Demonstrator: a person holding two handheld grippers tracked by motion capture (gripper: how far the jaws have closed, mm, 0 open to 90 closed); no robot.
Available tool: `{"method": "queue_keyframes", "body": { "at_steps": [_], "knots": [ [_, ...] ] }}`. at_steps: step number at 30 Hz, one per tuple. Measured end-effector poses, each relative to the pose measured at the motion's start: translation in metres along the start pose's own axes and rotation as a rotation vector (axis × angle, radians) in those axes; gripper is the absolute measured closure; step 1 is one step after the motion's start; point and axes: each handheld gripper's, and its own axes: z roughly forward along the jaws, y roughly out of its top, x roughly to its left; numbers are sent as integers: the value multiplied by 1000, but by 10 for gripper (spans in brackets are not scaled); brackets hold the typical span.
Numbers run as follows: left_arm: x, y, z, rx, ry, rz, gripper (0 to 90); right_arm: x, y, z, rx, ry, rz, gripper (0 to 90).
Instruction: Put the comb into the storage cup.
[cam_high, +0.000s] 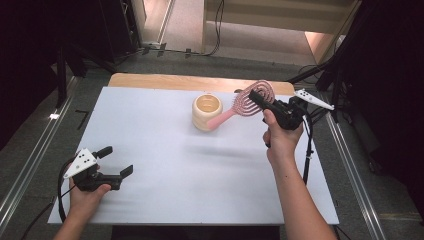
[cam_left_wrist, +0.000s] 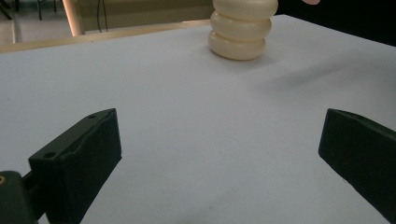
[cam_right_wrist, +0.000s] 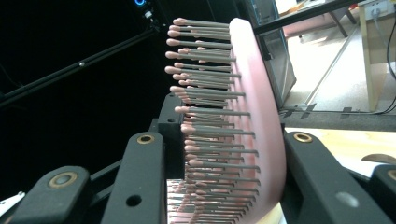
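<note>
R claw (cam_high: 256, 98) w/ hairbrush (cam_high: 248, 101) beside cup (cam_high: 207, 112)

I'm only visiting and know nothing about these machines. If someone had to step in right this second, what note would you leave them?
Right claw: shut on the head of the pink hairbrush, held up above the far right of the table; its bristles show between the jaws in the right gripper view.
Left claw: open, holding nothing, low over the near left of the table.
Cream ribbed cup: upright near the far middle; the brush handle points down toward its rim.
Done: brush picked up.
Left: probably to set the brush handle-first into the cup, then let go. Whether the handle already touches the cup, I cannot tell.
</note>
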Motion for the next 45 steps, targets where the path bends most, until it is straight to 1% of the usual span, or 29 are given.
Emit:
{"method": "queue_keyframes", "body": {
  "at_steps": [7,13,17,21,26,28,29,35,37,43,45],
  "knots": [
    [1,-1,-5,-17,9,-5,0,-3,7,3,-6,-7,-1,624],
    [3,-4,-10,-39,13,-22,0,-4,14,7,-13,-18,-12,624],
    [2,-5,-9,-35,14,-17,0,-5,19,11,-21,-18,-6,624],
    [-1,-6,-7,-27,14,2,0,-7,24,16,-19,-25,-8,624],
    [0,-6,-8,-32,16,0,0,-10,27,19,-27,-22,-10,624],
    [0,-6,-8,-35,11,0,0,-10,28,21,-23,-28,-8,624],
    [0,-6,-8,-36,11,0,0,-10,29,22,-24,-33,-18,624],
    [0,-6,-9,-41,6,-6,0,-10,33,29,-30,-40,-25,624],
    [1,-6,-9,-45,3,-7,0,-10,35,32,-30,-42,-20,624],
    [2,-6,-9,-50,0,-15,0,-13,37,40,-34,-50,-27,624],
    [2,-6,-10,-50,-2,-14,0,-15,37,43,-34,-55,-20,624]
  ]
}}
